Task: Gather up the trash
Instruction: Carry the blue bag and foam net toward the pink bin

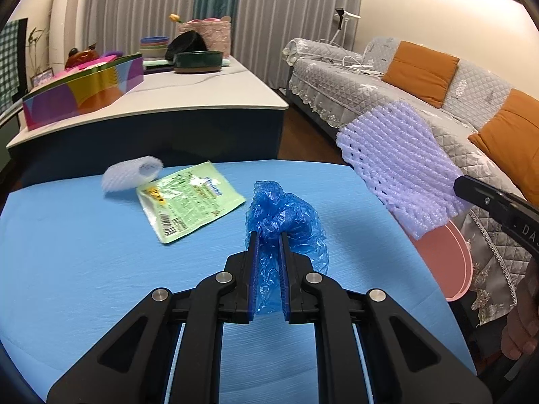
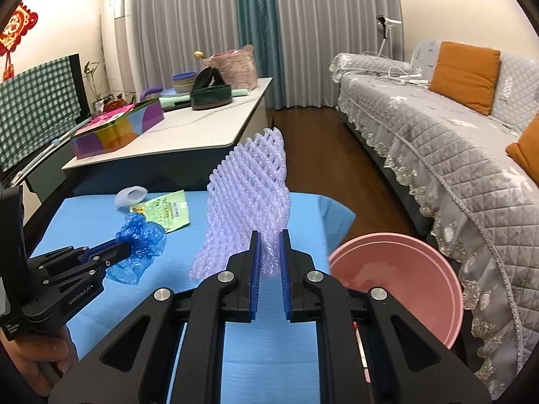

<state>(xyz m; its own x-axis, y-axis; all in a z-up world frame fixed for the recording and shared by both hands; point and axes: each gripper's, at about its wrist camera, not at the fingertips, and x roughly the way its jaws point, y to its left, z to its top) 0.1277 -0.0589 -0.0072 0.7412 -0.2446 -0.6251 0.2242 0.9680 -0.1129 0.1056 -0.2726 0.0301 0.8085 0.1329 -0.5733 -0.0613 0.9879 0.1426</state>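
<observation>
only right wrist view shows pink bowl's point(image 2: 404, 279) hollow inside.

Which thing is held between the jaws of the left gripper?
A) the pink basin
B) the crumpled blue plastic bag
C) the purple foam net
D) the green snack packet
B: in the left wrist view the left gripper is shut on the crumpled blue plastic bag, while the right gripper holds the purple foam net.
</observation>
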